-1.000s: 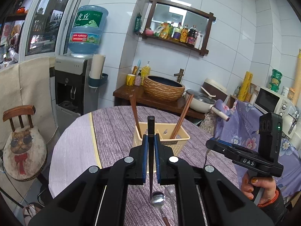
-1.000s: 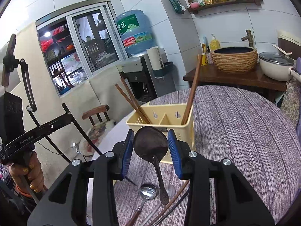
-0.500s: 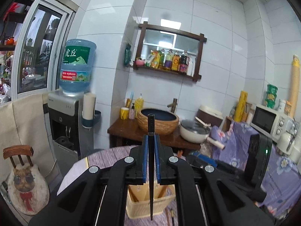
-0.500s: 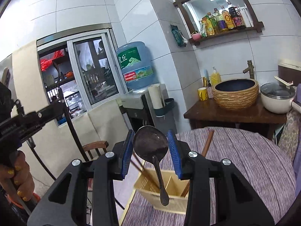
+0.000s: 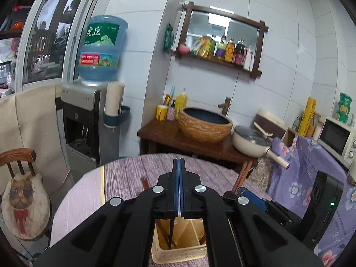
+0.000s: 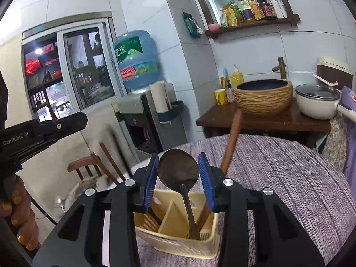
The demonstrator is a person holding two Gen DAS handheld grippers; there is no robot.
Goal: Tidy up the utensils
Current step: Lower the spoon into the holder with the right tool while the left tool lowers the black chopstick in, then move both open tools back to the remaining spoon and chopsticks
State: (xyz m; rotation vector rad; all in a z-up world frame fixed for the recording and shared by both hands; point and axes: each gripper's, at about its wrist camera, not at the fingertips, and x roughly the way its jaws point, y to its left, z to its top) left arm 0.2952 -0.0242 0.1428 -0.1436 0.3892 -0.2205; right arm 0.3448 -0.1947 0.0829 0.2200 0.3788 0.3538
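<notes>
A cream plastic utensil caddy [image 5: 178, 253] stands on the round table, right below both grippers; it also shows in the right wrist view [image 6: 178, 242]. My left gripper [image 5: 179, 166] is shut, pads together with nothing between them, above a dark chopstick [image 5: 171, 233] that stands in the caddy. My right gripper [image 6: 178, 169] holds a dark metal spoon [image 6: 178, 171] by its bowl, handle down inside a caddy compartment. A brown wooden utensil [image 6: 231, 142] leans out of the caddy. The left gripper body [image 6: 42, 129] shows at the left.
The table has a purple striped cloth [image 6: 289, 178]. Behind it stand a wooden counter with a woven basin [image 5: 204, 122], a white pot [image 5: 251, 140], a water dispenser [image 5: 89, 120] and a chair [image 5: 20, 178].
The black chopstick that my left gripper held has dropped into the caddy and the jaws are now closed flat. Both grippers lowered over the caddy; the spoon's handle went into a compartment.
</notes>
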